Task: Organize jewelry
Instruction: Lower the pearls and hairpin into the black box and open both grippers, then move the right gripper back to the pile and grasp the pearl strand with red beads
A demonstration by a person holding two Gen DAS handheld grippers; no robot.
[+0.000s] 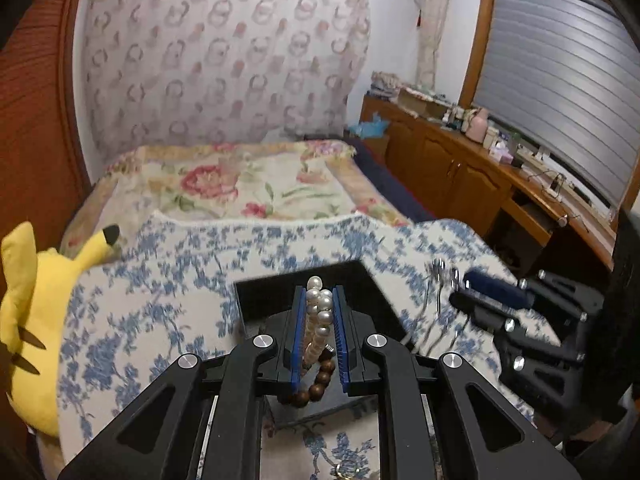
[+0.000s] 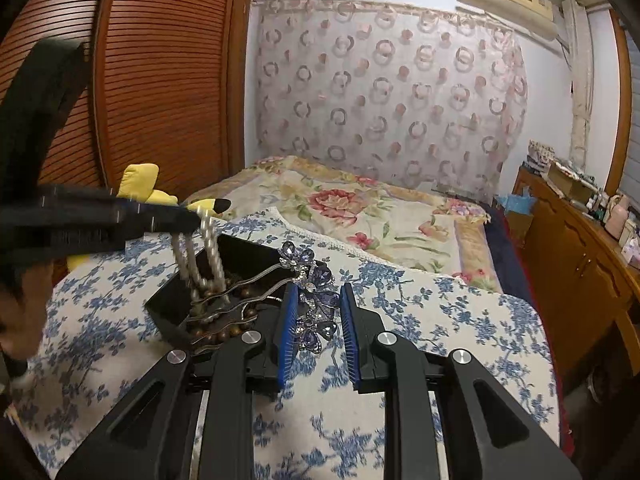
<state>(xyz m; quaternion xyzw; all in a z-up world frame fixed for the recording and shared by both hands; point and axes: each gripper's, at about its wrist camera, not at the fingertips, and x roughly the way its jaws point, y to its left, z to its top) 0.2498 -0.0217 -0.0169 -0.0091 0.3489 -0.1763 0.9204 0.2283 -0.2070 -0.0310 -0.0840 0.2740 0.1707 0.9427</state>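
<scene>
Yellow plush, soft and rounded, sits at my nine o'clock in the left wrist view: a stuffed toy (image 1: 30, 312) with a black-tipped ear, lying on the bed's blue-and-white floral cover (image 1: 160, 300). Moving right, my left gripper (image 1: 319, 320) has its ribbed blue fingers (image 1: 297, 336) clamped on a pearl strand (image 1: 320, 312), round glossy beads bunched between them. The strands hang down into a shallow black tray (image 1: 264, 296), a square-cornered box lying on the cover. Dark round wooden beads (image 1: 320, 380) curl beneath the pearls inside it.

At three o'clock of that tray I see my right gripper (image 2: 318, 320), its fingers (image 2: 289, 328) pressed against a hair fork (image 2: 312, 300) topped with faceted purple crystal flowers. The fork's wavy silver prongs (image 2: 240, 300) reach toward nine o'clock, over the tray's edge and across the wooden beads; whether they touch the beads I cannot tell. Further right, a wooden counter (image 1: 500, 160) carries small clutter.
</scene>
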